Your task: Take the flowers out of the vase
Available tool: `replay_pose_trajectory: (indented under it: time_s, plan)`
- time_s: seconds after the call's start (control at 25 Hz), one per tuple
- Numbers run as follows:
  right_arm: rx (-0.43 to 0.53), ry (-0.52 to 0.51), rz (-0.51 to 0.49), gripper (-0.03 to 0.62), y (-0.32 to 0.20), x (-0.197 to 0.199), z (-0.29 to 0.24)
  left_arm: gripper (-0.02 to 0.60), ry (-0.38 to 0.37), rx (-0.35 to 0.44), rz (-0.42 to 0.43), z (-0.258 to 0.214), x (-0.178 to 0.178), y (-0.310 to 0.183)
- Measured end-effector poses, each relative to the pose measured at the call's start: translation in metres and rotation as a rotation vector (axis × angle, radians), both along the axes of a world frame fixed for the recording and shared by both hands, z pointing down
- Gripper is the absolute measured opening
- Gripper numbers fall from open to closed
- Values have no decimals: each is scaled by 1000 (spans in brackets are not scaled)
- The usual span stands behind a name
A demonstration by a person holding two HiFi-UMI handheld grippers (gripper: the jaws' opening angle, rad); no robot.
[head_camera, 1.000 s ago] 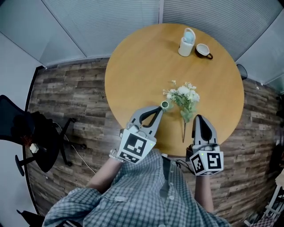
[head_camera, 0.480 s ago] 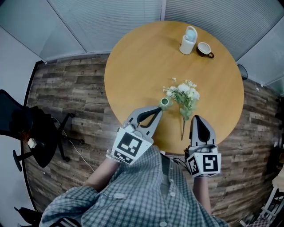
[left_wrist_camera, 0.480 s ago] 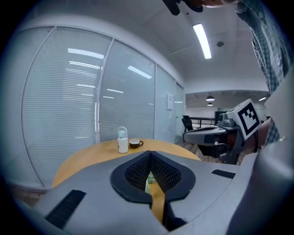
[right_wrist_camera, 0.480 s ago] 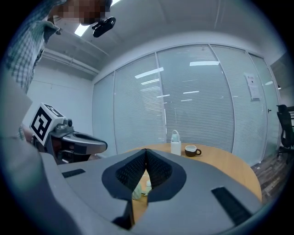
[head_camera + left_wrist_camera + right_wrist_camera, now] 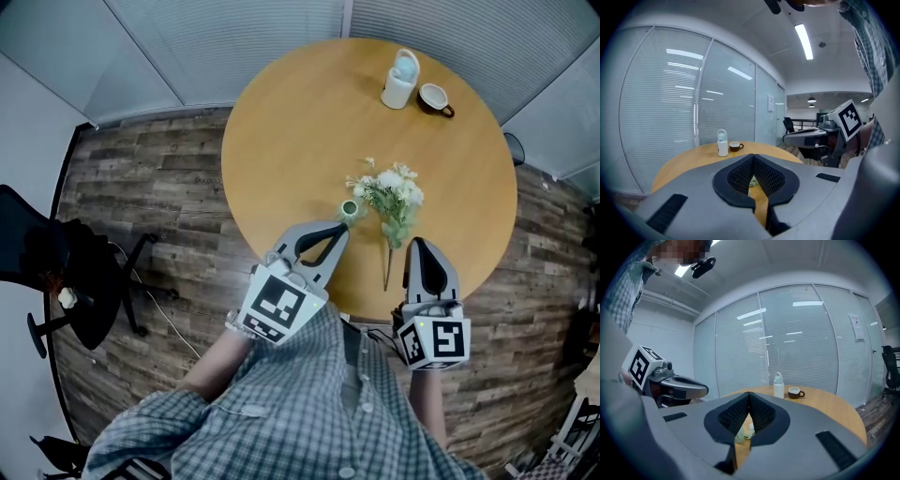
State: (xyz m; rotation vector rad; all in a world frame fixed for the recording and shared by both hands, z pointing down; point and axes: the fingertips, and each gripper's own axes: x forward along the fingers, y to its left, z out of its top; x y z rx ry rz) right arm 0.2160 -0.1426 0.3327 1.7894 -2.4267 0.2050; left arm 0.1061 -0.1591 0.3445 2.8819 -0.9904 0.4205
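Flowers [image 5: 394, 199]: unmoved, lying right of vase [image 5: 350, 208]; task seemingly done. Left gripper [image 5: 337, 229], right gripper [image 5: 419, 246]: closed, empty.

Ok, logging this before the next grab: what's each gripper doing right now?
Left gripper: closed, holding nothing.
Right gripper: closed, holding nothing.

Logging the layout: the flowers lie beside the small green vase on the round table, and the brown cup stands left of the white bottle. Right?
Not quite. The head view shows the brown cup right of the white bottle, not left. The flowers do lie beside the small green vase on the round table.
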Motion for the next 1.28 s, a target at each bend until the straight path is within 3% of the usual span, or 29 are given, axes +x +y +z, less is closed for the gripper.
replay_pose_trajectory:
  time_s: [0.28, 1.28]
  plan:
    - [-8, 13, 32, 9, 1, 16, 1, 8, 2, -6, 13, 1, 2, 2]
    - [-18, 19, 28, 9, 4, 12, 1, 8, 3, -4, 5, 0, -3, 0]
